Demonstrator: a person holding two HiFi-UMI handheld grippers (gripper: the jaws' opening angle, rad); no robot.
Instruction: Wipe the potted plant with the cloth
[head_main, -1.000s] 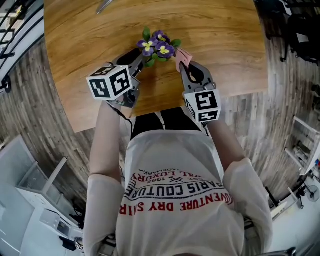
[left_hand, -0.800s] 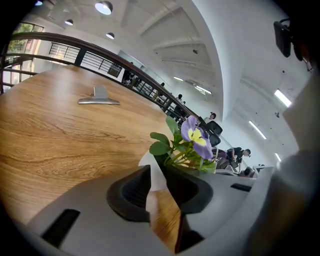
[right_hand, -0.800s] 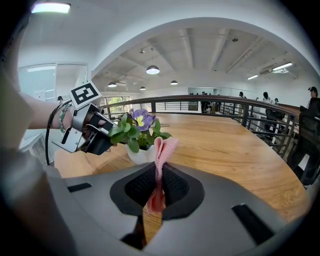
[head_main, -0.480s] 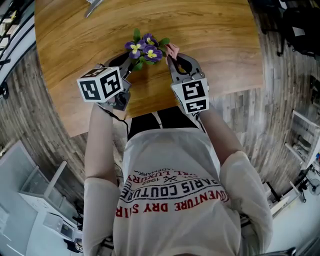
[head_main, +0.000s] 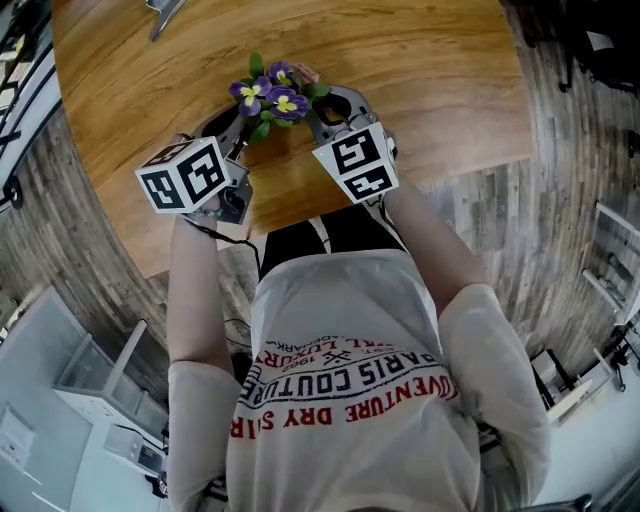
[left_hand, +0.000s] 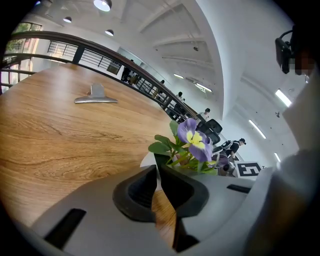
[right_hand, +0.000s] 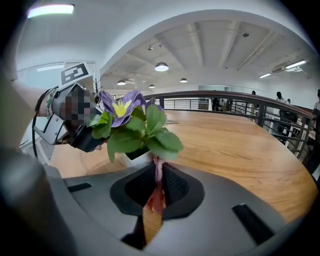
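Note:
The potted plant with purple-yellow flowers and green leaves stands near the front edge of the wooden table. My left gripper is at its left side. Its jaws have just been closing, and in the left gripper view their tips pinch the dark rim of the pot. My right gripper is at the plant's right, shut on a pink cloth. The cloth's top lies against the leaves.
A metal clip lies farther back on the table. The table's curved front edge runs just under both grippers, with the person's body right behind them. A railing runs beyond the far side.
My right gripper has moved left and forward with the pink cloth, up against the plant. The left gripper has stayed by the pot.

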